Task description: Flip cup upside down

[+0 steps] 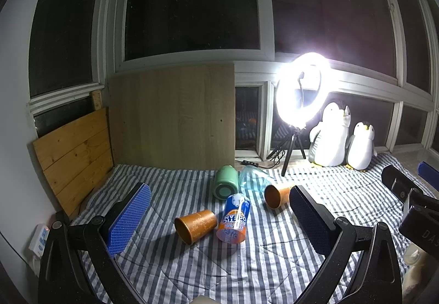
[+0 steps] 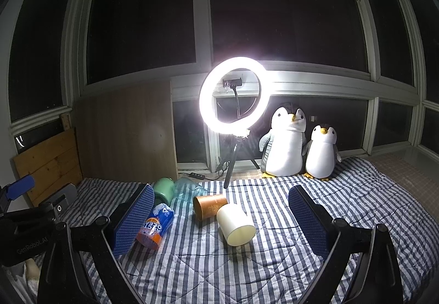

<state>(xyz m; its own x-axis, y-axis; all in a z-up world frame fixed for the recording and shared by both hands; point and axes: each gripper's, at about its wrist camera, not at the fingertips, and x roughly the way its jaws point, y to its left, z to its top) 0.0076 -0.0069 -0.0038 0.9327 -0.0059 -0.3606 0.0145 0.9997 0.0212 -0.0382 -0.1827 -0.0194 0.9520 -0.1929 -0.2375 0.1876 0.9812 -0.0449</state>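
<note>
While on its side on the striped quilt (image 2: 274, 262), cream cup (image 2: 236, 224), mouth forward; left claw (image 1: 219, 217), right claw (image 2: 221, 217) wide, empty.

striped quilt (image 2: 274, 262), tipped cups (image 2: 236, 224), penguins (image 2: 285, 145)

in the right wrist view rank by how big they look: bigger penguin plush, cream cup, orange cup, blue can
1. bigger penguin plush
2. cream cup and blue can: too alike to rank, and both lie nearer the camera than the plush.
3. orange cup, smallest, though it lies a little farther back.
</note>
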